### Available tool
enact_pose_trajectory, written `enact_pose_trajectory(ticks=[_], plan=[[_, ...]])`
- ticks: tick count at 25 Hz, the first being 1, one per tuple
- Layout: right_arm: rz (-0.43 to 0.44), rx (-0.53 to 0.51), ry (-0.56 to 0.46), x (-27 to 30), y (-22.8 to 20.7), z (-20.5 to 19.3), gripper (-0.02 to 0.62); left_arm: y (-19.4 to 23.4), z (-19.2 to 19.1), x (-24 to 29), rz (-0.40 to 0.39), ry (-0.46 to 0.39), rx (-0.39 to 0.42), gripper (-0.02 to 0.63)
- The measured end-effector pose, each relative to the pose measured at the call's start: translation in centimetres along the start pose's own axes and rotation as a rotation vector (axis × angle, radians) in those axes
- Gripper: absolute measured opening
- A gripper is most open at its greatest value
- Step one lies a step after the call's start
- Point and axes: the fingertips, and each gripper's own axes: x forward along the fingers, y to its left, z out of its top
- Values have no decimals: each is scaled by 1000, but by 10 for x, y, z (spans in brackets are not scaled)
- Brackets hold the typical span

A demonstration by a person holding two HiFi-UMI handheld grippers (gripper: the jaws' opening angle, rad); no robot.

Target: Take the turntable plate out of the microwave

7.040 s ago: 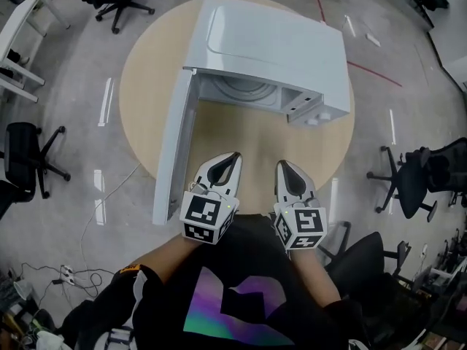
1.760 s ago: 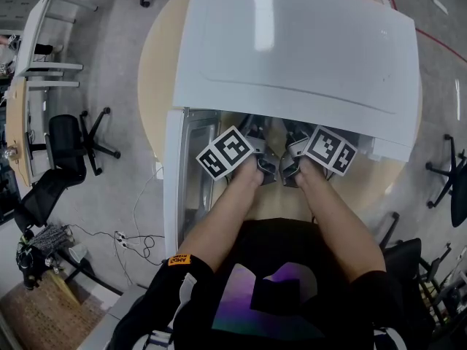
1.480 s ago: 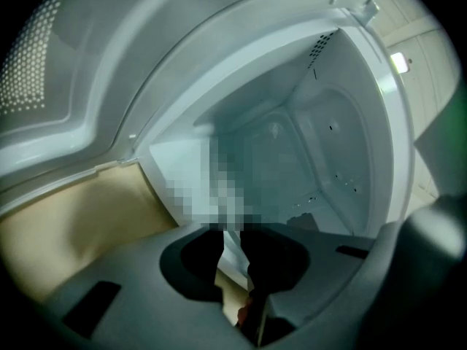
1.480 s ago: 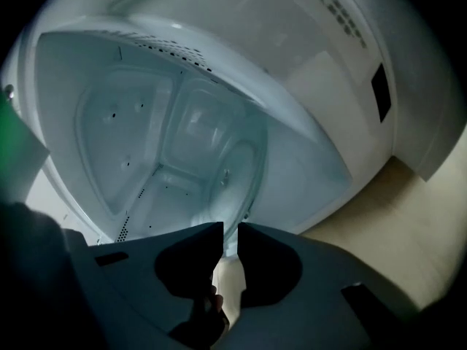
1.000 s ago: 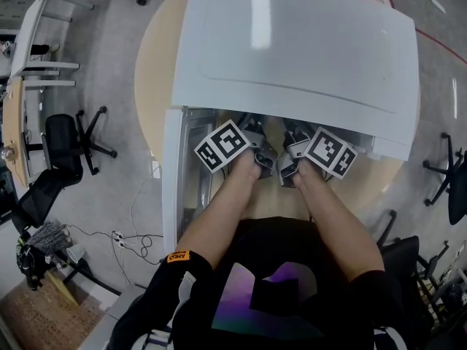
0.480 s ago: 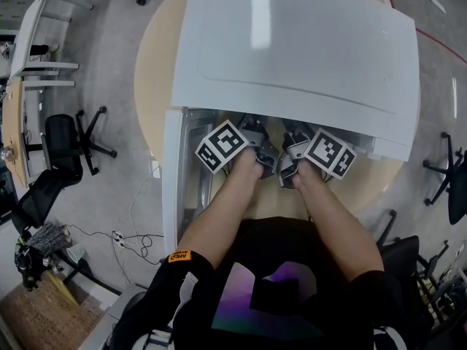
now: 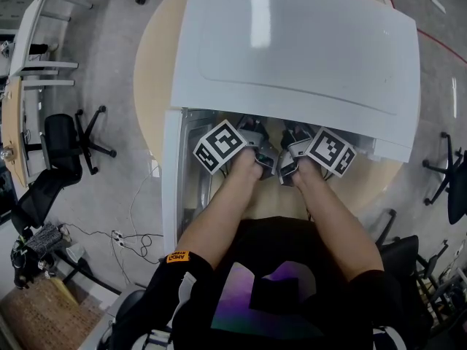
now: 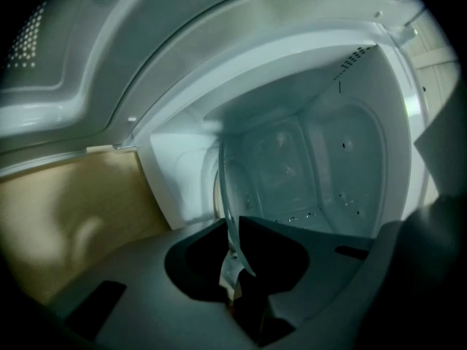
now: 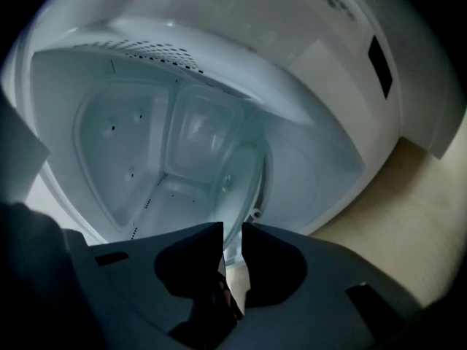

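Gripper views: left hand-held gripper [image 8: 233, 222], right hand-held gripper [image 9: 232, 225] clamp turntable plate [image 8: 221, 181] in microwave [image 7: 292, 42].

The open door [image 7: 174, 181] walls off 9 o'clock, and the microwave [image 7: 299, 49] roof overhangs at 12. Bare surface [image 7: 271, 195] at 6 o'clock leaves a way out.

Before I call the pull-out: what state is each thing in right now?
Microwave door: open.
Turntable plate: inside the cavity, rim clamped.
Left gripper: shut on the plate's rim.
Right gripper: shut on the plate's rim.
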Motion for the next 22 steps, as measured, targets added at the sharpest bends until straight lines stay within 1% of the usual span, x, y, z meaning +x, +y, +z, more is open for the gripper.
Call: enact_pose_trajectory(ticks=[3, 8, 13, 18, 22], plan=[[11, 5, 6, 5, 1, 1, 69, -1, 1, -1, -5, 4, -3, 94], [10, -19, 4, 9, 2, 2, 69, 0, 0, -3, -6, 22, -12, 94], [7, -30, -14, 9, 2, 6, 69, -1, -3, -3, -16, 42, -12, 94], [28, 37, -31, 6, -4, 6, 67, 4, -8, -2, -6, 61, -17, 94], [42, 50, -37, 4, -5, 7, 67, 4, -10, 0, -5, 71, -7, 94]])
